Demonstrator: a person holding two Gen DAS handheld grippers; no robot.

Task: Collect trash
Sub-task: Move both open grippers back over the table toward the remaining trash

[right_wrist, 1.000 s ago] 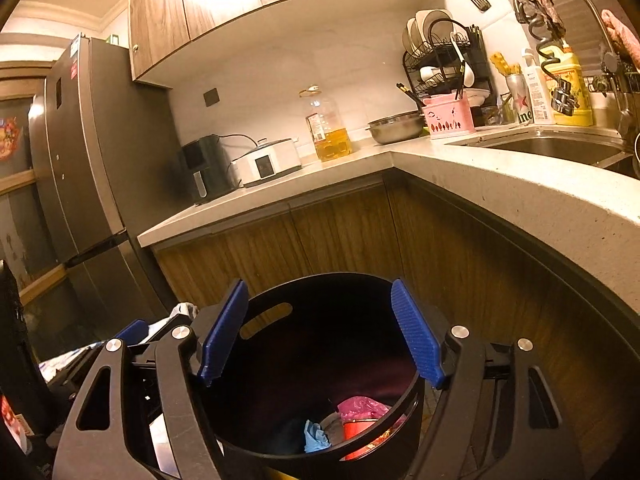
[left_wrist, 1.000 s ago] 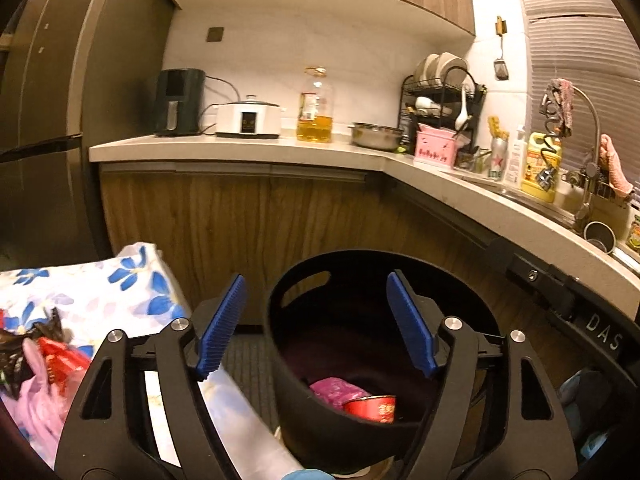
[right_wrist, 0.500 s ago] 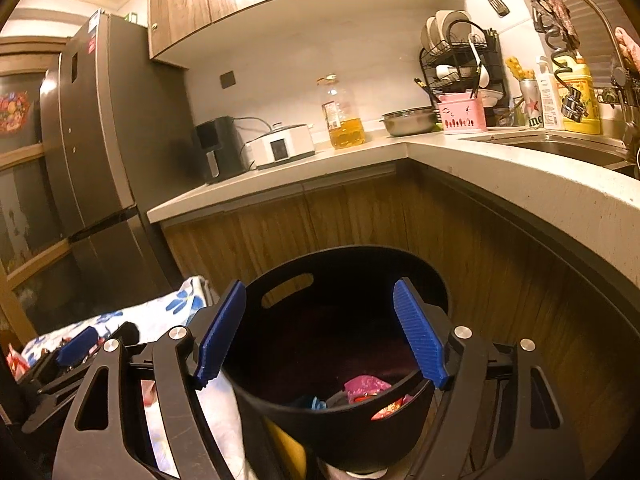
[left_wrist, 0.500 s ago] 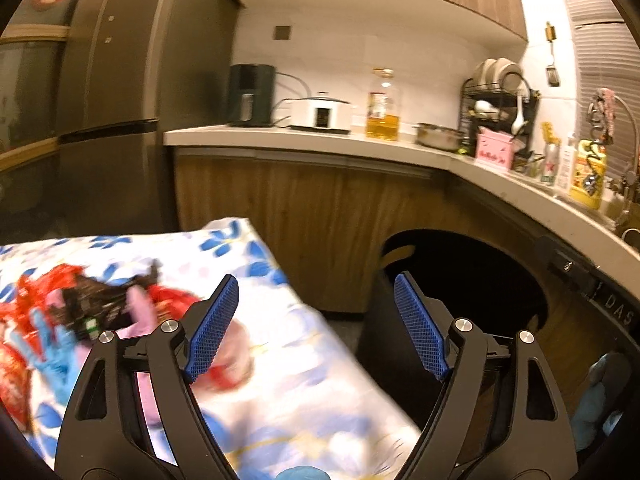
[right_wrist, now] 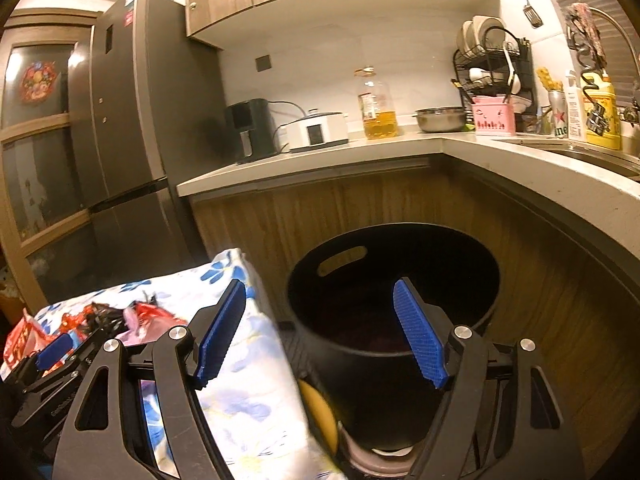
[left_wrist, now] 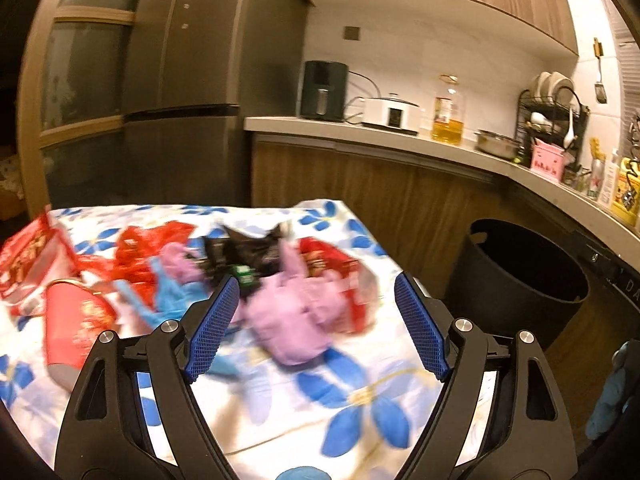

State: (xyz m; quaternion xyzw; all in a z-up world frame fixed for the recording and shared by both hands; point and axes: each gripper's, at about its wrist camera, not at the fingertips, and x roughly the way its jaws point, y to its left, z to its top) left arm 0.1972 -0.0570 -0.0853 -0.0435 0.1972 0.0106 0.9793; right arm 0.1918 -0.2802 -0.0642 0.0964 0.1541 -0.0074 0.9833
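The left tongs (left_wrist: 316,328) tilt slightly downward over the floral-clothed bench (left_wrist: 360,408), jaws wide and empty after just opening, above blurred trash (left_wrist: 288,320): one red cup (left_wrist: 76,328), several wrappers. The right tongs (right_wrist: 320,332), also agape and empty, point at one black bin (right_wrist: 394,280) standing beside the bench.

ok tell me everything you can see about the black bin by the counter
The black bin is a round, plastic-looking tub with an oval handle cutout near its rim. It stands upright and open-topped on the floor against the wooden cabinet fronts, right of the floral-cloth table. Its inside looks dark; contents cannot be made out. Something yellow sits against its base. Neither gripper touches it.
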